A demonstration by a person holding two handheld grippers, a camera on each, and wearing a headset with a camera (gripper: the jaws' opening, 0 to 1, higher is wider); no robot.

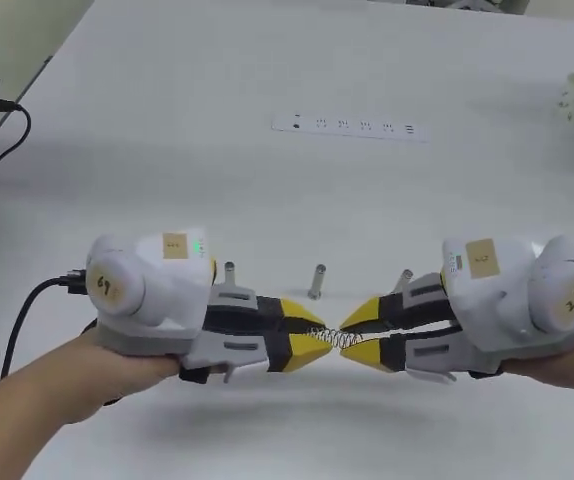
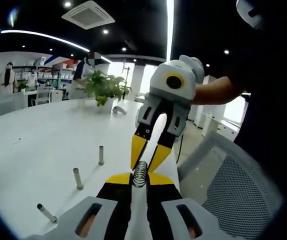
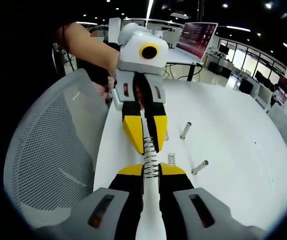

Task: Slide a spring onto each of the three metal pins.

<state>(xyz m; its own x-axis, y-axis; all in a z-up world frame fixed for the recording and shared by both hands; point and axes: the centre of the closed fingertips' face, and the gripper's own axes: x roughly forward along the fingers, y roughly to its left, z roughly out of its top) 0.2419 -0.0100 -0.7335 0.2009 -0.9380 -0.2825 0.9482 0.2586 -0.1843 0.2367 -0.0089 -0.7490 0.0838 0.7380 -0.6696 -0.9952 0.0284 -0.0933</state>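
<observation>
Head view, item one: spring (image 1: 338,340); thin bare-metal coil, short, held level above the surface (image 1: 267,60) in the gap between two tools that face each other tip to tip; left tool (image 1: 324,334) clamped on one end, right tool (image 1: 350,337) clamped on the other; each tool's yellow-tipped jaws pressed onto the coil. Right gripper view: same spring seen lengthwise, turns spaced apart, running straight from the right tool's tips to the left tool's tips. Left gripper view: same spring seen nearly end-on as a few loops of wire seated between the left tool's tips.

Item two: pins (image 1: 318,281); three, grey metal, cylindrical, standing on the surface in a row just beyond the tools; middle pin behind the meeting tips; right-hand pin partly hidden by the right tool; each pin bare along its visible length.

Item three: loose spring (image 3: 172,158); right gripper view; lying on the surface just beside the right tool's tip, between it and the nearer pin.

Sundries: power strip (image 1: 349,126), white, well beyond the pins; cable (image 1: 7,135), black, at the surface's left edge; chair (image 3: 58,150), grey mesh, at the surface's near edge; plant (image 2: 103,87), green, at the far end.
</observation>
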